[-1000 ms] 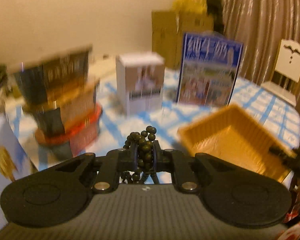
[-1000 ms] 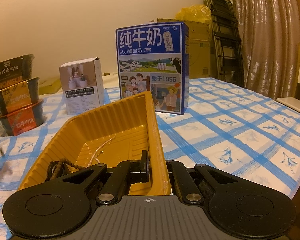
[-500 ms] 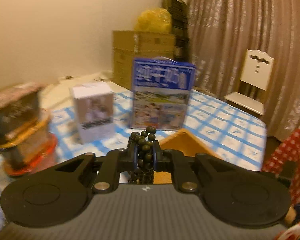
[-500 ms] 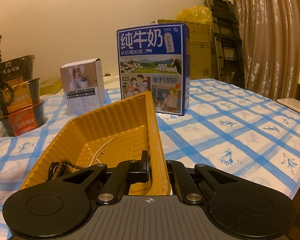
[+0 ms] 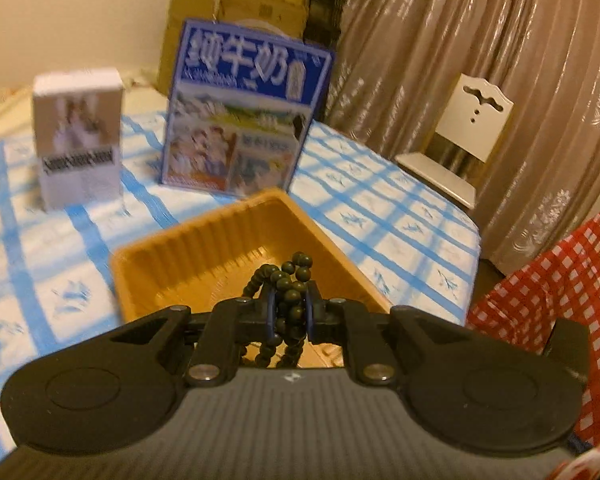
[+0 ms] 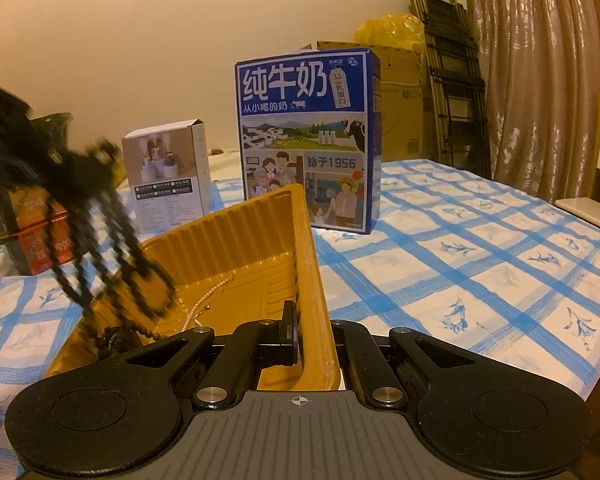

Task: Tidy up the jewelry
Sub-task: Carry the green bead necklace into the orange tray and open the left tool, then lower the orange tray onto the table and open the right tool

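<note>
Over the yellow tray (image 5: pixel 204 248), the left tool (image 5: pixel 291 314) has swung in from the noodle cups' side, jaws pinching a dark bead string (image 5: pixel 290 296) whose loops dangle above the tray floor; release looks next. Pearl chain (image 6: pixel 208 300) and brown beads (image 6: pixel 118 336) already lie inside. At right, the right tool (image 6: pixel 314 340) stays clamped on the tray wall. White box (image 5: pixel 78 136) and milk carton (image 5: pixel 240 108) stand behind on the desk (image 5: pixel 380 208), clear of the drop.

Dim, warm yellowish indoor light tints both views. The left wrist view is motion-blurred throughout; in the right, only the swinging bead string (image 6: pixel 112 248) smears. Fisheye bending darkens corners.
</note>
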